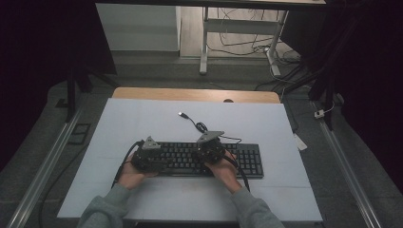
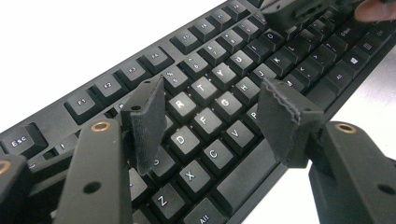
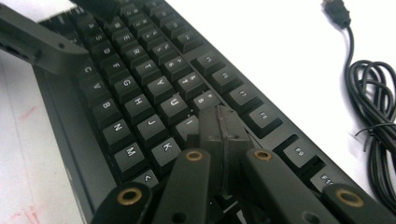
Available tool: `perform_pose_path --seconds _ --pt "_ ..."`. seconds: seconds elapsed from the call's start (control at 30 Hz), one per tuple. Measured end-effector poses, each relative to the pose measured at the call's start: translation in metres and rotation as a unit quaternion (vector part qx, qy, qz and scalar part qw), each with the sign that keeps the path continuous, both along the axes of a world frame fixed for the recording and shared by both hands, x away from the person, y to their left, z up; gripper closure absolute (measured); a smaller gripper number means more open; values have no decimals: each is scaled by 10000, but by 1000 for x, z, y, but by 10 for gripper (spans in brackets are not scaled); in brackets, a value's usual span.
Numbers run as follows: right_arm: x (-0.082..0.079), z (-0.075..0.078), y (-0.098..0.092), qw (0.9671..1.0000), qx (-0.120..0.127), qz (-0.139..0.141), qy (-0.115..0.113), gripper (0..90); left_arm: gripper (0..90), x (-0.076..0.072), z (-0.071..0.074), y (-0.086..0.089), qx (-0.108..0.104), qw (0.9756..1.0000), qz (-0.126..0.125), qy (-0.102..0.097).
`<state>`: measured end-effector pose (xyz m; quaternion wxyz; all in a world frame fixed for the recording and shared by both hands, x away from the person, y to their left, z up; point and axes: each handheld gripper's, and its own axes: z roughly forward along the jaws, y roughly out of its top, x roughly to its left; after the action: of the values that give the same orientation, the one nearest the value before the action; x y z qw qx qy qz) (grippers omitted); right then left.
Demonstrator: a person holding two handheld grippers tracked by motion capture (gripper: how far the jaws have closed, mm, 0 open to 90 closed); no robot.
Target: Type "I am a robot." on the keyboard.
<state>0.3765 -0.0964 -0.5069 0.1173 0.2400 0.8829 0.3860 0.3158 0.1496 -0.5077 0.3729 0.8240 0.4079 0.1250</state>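
I am holding a gripper in each hand over a black keyboard (image 1: 204, 159) that is lying across the near middle of the white table (image 1: 142, 123), its long side running left to right.

My left gripper (image 1: 151, 154) is hovering over the keyboard's left end, with my left hand (image 1: 130, 173) resting at the near edge. In the left gripper view its fingers (image 2: 147, 123) are standing released, well apart, with the D, F, C and V keys showing in the gap between them. I cannot tell whether the finger tips are touching the keys.

My right gripper (image 1: 209, 147) is sitting over the middle of the keyboard, with my right hand (image 1: 225, 171) behind it. In the right gripper view its fingers (image 3: 222, 135) are clenched flat against each other with nothing between them, their tips pointing down at the keys just right of I and K; I cannot tell whether they are pressing a key.

The keyboard's black cable (image 1: 199, 126) is trailing away from its far edge, lying in a loose coil on the table, and ending in a USB plug (image 1: 182, 114) farther back. In the right gripper view the coil (image 3: 373, 116) is lying well apart from the keyboard, on the white surface.
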Motion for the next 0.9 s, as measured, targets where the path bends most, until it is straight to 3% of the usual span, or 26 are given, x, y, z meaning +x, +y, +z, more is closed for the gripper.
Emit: perform_pose_path --seconds 0.23,0.43,0.73,0.9 --pt "-7 6 -10 9999 145 0 -39 899 418 1 -1 0 15 10000 4 15" --pt "-12 8 -29 9996 272 -96 -56 895 413 1 -1 0 31 10000 -3 16" --pt "-20 10 -61 9982 431 -399 -94 667 404 2 -2 1 50 10000 11 37" --pt "-29 10 -74 9977 483 -437 -179 600 402 2 -2 2 43 10000 38 30"
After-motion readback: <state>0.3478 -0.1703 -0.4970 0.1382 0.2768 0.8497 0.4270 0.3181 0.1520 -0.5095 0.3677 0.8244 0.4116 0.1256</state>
